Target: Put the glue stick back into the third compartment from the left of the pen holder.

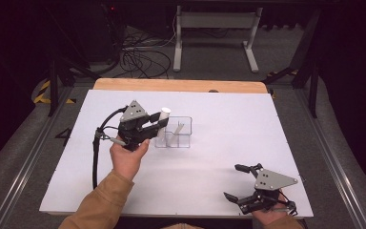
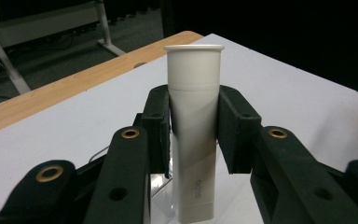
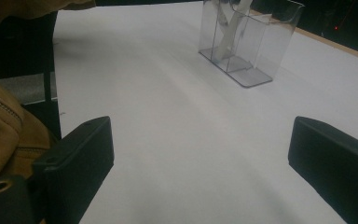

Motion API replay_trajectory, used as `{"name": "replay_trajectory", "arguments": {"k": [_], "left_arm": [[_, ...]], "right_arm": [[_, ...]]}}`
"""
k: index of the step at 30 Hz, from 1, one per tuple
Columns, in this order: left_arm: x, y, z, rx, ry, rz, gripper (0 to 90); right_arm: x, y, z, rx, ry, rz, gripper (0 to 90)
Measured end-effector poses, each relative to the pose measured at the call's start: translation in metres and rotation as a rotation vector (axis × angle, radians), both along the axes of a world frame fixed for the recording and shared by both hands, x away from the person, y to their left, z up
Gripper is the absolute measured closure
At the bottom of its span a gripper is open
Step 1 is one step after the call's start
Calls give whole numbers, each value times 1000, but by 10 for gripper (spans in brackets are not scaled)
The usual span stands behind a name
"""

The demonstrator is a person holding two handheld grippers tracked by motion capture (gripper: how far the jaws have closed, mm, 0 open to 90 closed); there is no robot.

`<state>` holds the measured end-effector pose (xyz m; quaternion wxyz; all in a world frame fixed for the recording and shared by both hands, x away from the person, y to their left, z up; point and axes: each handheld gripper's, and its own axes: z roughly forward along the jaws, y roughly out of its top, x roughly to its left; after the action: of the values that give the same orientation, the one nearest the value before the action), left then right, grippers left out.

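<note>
Your white tabletop (image 1: 209, 157) holds a clear box (image 1: 174, 132) near the middle. Your right tongs (image 1: 240, 183) sit near the front edge, spread wide with nothing in them. Your left tongs (image 1: 158, 125) pinch a white tube (image 2: 194, 126). The tube hangs at the box's left end.

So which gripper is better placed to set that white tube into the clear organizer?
Left. The left gripper is shut on the white tube, held upright right beside the clear organizer. The right gripper sits open near the table's front edge, far from the organizer and holding nothing.
</note>
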<state>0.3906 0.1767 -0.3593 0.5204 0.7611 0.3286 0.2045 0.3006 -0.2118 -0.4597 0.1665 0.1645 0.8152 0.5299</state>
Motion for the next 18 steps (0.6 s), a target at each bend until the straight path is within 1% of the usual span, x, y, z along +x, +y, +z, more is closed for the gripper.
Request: {"name": "replay_trajectory", "arguments": {"k": [4,9,13,18], "left_arm": [[7,-3,0,-4,-15,10,673],[16,-11,0,30,-34,26,673],[22,-17,-1,44,-41,32,672],[30,-24,-4,63,-58,47,672]], "right_arm": [[0,0,0,-2,0,1,74],[0,0,0,0,-1,2,74],[1,-1,0,1,-4,2,73],[1,-1,0,1,-4,3,73]]}}
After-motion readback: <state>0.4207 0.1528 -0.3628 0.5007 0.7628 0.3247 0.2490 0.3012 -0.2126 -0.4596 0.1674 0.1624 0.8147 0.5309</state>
